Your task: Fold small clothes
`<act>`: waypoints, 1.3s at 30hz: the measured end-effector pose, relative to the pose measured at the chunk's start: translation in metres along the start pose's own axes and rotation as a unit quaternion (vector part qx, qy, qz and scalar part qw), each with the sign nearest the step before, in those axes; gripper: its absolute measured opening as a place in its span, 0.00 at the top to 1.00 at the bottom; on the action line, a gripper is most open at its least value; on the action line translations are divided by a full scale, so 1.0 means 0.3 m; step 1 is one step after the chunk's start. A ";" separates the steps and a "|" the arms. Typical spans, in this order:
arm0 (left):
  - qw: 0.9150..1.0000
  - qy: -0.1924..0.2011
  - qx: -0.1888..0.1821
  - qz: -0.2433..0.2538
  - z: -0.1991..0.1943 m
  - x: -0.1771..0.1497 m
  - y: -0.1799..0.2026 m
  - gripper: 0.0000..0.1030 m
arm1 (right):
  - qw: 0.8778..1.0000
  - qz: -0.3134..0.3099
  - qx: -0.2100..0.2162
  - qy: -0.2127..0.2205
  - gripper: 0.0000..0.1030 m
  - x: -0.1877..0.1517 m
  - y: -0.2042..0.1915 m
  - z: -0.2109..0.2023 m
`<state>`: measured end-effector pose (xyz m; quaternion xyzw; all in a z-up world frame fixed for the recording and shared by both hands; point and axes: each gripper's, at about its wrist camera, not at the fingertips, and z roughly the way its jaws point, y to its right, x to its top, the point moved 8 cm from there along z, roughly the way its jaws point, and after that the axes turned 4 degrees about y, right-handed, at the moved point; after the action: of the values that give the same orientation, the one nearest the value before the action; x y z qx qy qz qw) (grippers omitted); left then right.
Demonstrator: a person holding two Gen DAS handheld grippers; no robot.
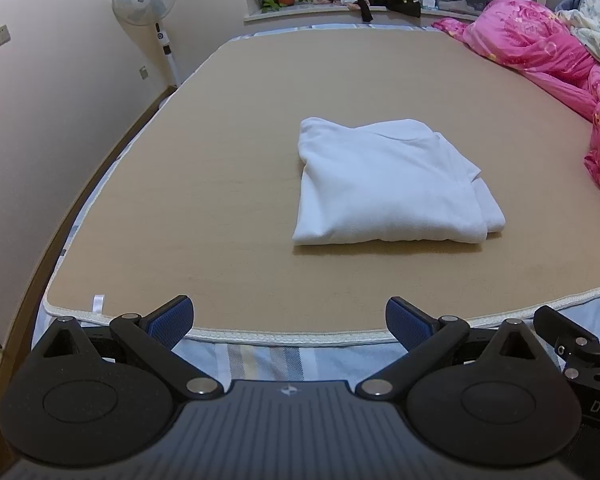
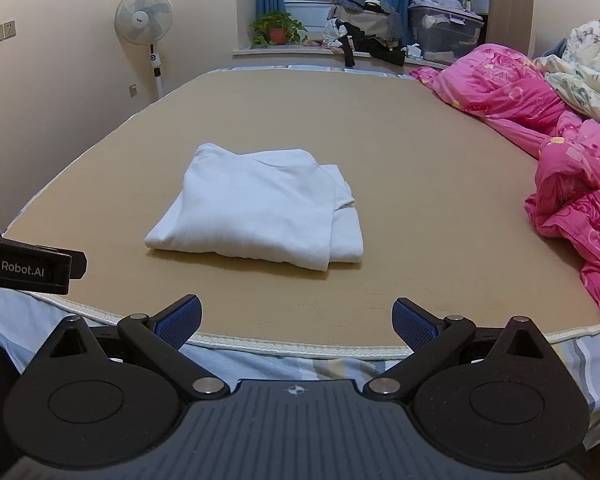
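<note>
Left gripper (image 1: 288, 322): jaws spread wide, nothing between the blue pads (image 1: 172, 318), poised over the near edge of the mat (image 1: 220, 184). Right gripper (image 2: 296, 322): likewise spread and empty, also at the near edge, just beside the left one; each unit's body shows at the margin of the other's view.

Shirt (image 1: 384, 184): white, folded to a compact, roughly square packet, lying flat on the mat about mid-way between near and far edges, well apart from both grippers. Neither touches it.

Bearing: from the left gripper the shirt lies ahead and to the right; from the right gripper (image 2: 260, 204) ahead and slightly left. So it sits between the two lines of sight, a little nearer the right gripper's line. Reach looks about equal for both.

Axis: only slightly longer than wide, long axis running near edge to far edge. Thick folded edge faces the near edge; the collar-like seam sits toward the far edge. Loose layered edges stack along the shirt's right side, toward the pink quilt (image 1: 540, 52).

Judgement: fold looks essentially done. Any further halving would likely start from that loose right side.
</note>
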<state>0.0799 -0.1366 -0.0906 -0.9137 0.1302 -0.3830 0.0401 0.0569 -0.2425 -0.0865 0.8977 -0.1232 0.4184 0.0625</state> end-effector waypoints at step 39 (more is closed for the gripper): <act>1.000 0.007 0.001 0.015 -0.003 -0.009 0.006 0.01 | 1.000 0.003 0.000 0.008 0.02 0.020 -0.049 0.007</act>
<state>0.0771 -0.1374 -0.0923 -0.9087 0.1439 -0.3891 0.0458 0.0661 -0.2298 -0.0833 0.8940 -0.1253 0.4258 0.0617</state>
